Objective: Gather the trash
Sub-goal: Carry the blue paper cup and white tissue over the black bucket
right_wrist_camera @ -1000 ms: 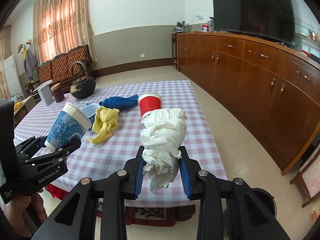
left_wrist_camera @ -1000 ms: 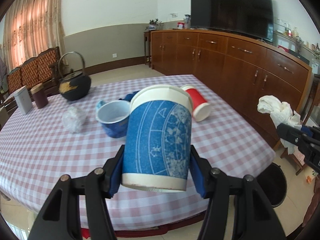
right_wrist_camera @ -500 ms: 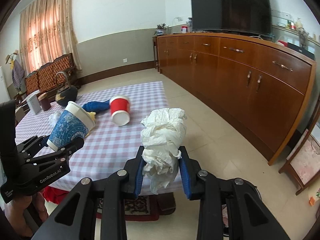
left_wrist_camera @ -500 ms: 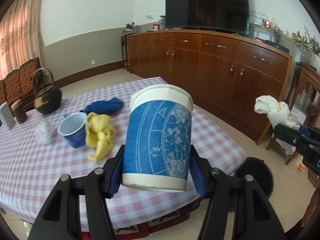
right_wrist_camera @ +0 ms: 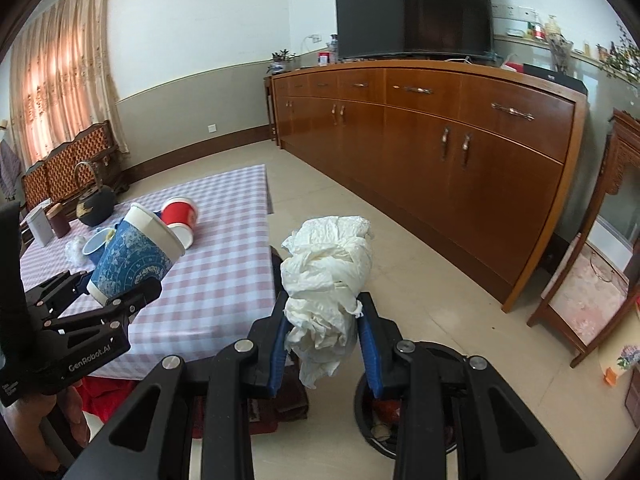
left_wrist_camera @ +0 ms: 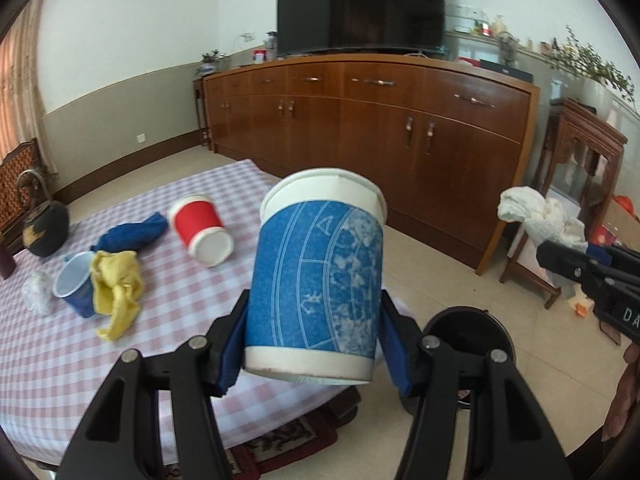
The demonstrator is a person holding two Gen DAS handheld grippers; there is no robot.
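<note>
Gripping now: left gripper [left_wrist_camera: 314, 344] pinches blue paper cup [left_wrist_camera: 316, 280].
Right gripper [right_wrist_camera: 324, 344]: clamps crumpled white tissue [right_wrist_camera: 326, 272].
Below: black bin [right_wrist_camera: 366, 412].

- Right gripper [right_wrist_camera: 323, 336]: we see its blue pads clamped on a crumpled white tissue wad [right_wrist_camera: 326, 276], which rises above the jaws.
- Black trash bin [right_wrist_camera: 416, 424]: on the floor below that gripper; we make out litter inside.
- Left gripper [right_wrist_camera: 116, 290]: at the left edge, we note it clasping 1 blue patterned paper cup [right_wrist_camera: 134, 256], tilted, its rim up and to the right.
- Table with checked cloth [right_wrist_camera: 224, 264]: we count 1 red cup [right_wrist_camera: 180, 214] on its side, 1 blue cup [right_wrist_camera: 93, 249], 1 black kettle [right_wrist_camera: 95, 202].
- Wooden sideboard [right_wrist_camera: 440, 148]: along the wall, 1 television [right_wrist_camera: 414, 10] on top.
</note>
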